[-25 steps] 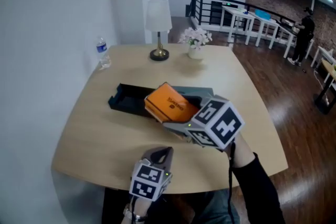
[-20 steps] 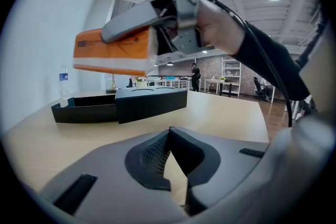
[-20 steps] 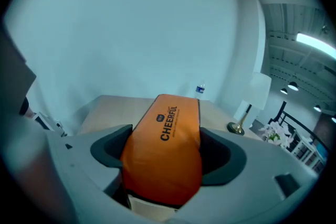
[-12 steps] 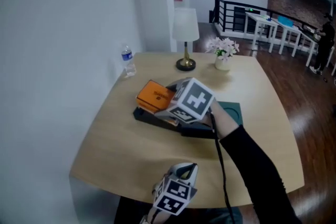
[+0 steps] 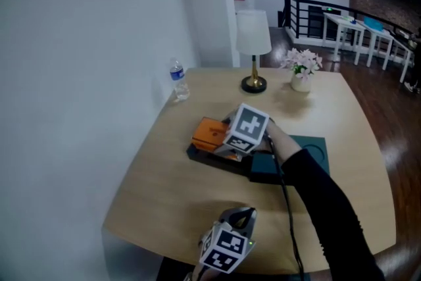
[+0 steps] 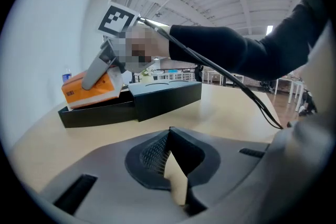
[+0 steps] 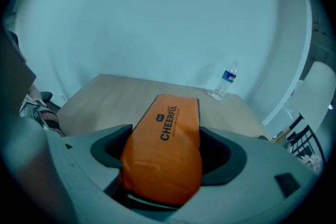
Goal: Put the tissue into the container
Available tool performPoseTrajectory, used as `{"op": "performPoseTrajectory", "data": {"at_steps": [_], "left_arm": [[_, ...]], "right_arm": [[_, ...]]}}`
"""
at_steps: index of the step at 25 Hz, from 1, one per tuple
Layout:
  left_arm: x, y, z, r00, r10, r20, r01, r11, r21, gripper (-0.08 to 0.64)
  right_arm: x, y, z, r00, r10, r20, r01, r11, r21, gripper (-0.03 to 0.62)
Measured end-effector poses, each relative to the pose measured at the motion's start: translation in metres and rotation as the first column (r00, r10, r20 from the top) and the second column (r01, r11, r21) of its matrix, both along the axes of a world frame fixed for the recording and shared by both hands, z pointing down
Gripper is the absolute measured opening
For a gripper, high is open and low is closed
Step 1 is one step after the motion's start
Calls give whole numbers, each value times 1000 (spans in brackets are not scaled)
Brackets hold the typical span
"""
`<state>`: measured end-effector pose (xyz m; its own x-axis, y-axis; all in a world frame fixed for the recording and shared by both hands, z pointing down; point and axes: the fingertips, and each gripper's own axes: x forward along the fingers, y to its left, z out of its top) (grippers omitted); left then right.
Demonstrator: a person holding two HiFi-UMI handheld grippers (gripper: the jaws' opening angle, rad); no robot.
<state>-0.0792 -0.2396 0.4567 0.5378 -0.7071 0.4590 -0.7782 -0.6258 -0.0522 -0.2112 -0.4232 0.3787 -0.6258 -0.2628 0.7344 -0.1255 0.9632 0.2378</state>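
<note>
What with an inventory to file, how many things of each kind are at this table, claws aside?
Tissue pack: 1
Container: 1
Water bottle: 1
Lamp: 1
Flower vase: 1
Total: 5

The right tongs grip an orange tissue pack at the left end of a long dark container on the pale wooden tabletop. Farther back stand a water bottle, a lamp and a flower vase — the left tongs hover at the near edge.
</note>
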Motion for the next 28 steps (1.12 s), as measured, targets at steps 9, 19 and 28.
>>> {"op": "performPoseTrajectory", "data": {"at_steps": [9, 19, 28], "left_arm": [[-7, -8, -2, 1000, -7, -6, 7, 1000, 0, -5], [-6, -10, -1, 1000, -14, 2, 14, 1000, -5, -5], [-9, -11, -7, 999, -33, -27, 34, 999, 11, -5]], "right_arm": [[-2, -14, 43, 999, -16, -30, 14, 998, -61, 427], [-1, -17, -6, 989, 62, 136, -67, 997, 37, 503], [71, 74, -97, 921, 183, 343, -234, 966, 113, 503]]}}
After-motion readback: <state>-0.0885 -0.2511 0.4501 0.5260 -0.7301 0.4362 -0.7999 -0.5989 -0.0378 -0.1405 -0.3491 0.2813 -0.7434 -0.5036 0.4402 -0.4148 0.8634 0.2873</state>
